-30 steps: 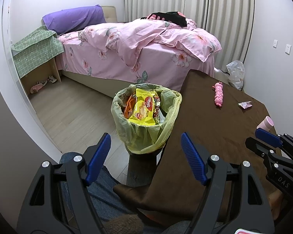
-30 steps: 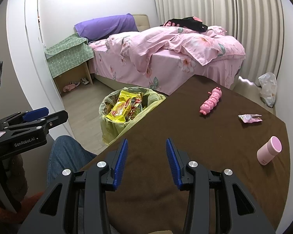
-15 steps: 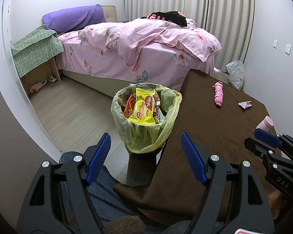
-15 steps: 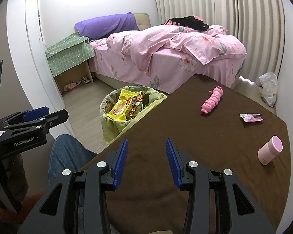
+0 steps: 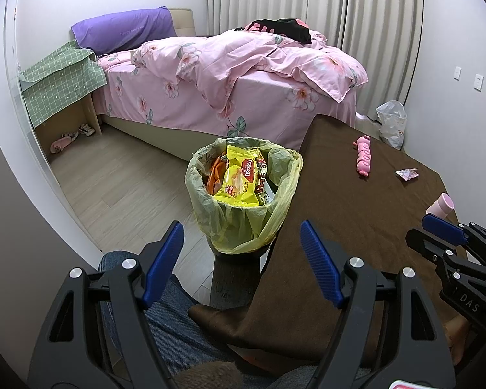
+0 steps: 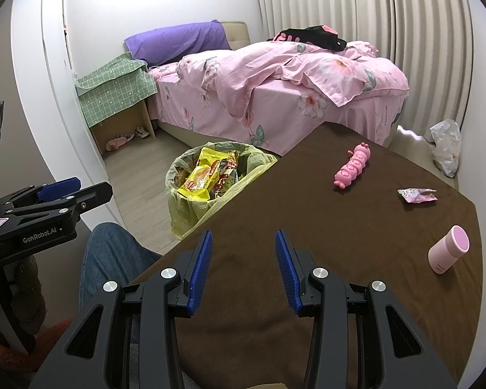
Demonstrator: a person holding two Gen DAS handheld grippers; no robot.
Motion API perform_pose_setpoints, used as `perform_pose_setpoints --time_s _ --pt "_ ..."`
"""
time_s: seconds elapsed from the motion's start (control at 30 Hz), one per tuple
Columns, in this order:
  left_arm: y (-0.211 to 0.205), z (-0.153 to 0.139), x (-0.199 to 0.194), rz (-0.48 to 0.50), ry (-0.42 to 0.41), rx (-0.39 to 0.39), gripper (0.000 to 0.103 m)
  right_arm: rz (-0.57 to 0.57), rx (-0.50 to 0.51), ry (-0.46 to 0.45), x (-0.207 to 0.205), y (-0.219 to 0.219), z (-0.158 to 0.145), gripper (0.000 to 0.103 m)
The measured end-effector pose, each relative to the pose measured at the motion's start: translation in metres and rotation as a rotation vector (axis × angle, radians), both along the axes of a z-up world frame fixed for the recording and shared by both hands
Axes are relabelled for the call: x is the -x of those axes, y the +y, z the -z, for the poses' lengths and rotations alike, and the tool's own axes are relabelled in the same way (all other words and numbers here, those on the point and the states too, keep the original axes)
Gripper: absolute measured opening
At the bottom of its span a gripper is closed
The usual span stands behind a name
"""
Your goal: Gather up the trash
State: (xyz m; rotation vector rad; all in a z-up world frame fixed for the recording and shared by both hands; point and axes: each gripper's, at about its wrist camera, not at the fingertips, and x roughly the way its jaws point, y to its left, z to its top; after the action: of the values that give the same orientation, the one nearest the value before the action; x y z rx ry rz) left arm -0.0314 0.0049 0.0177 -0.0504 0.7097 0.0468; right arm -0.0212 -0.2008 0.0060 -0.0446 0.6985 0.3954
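1. Big brown desk [image 6: 356, 227] takes up most of the view, and the lined trash bin [image 5: 243, 194] sits just off its left edge, already stuffed with snack wrappers.
2. Left tool [image 5: 243, 259] is spread wide with nothing in it; right tool [image 6: 243, 259] is partly spread, also empty.
3. Only trash left, I reckon, is the crumpled wrapper [image 6: 418, 194], far right on the desk, long axis running left-right. It's ahead-right of the right tool, so the right hand's nearer.

Each claw is black plastic with ribbed blue pads [image 6: 200, 267] and silver screws [image 6: 168, 273]; the left claw [image 5: 241, 259] reads "GenRobot.AI". The person wears blue jeans [image 6: 108, 259].
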Motion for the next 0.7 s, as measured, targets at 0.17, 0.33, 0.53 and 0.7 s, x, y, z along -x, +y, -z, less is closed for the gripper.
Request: perform_pose_setpoints --time_s 0.17,0.33,0.53,0.7 --pt "-0.0001 0.0001 0.0001 0.001 0.001 0.000 0.070 0.000 0.000 0.000 -0.0008 -0.0004 -0.0008 0.039" --pt "-0.0009 0.0002 0.0016 0.001 0.000 -0.002 0.070 0.001 0.000 0.001 -0.0008 0.0000 -0.0009 0.039" --pt "-0.0017 0.0006 0.0022 0.011 0.000 0.002 0.070 0.001 0.003 0.001 0.0001 0.0009 0.0005 0.039" --pt "-0.0055 0.0035 0.0008 0.034 0.009 0.003 0.070 -0.001 0.008 0.005 0.0017 0.0010 0.0045 0.039"
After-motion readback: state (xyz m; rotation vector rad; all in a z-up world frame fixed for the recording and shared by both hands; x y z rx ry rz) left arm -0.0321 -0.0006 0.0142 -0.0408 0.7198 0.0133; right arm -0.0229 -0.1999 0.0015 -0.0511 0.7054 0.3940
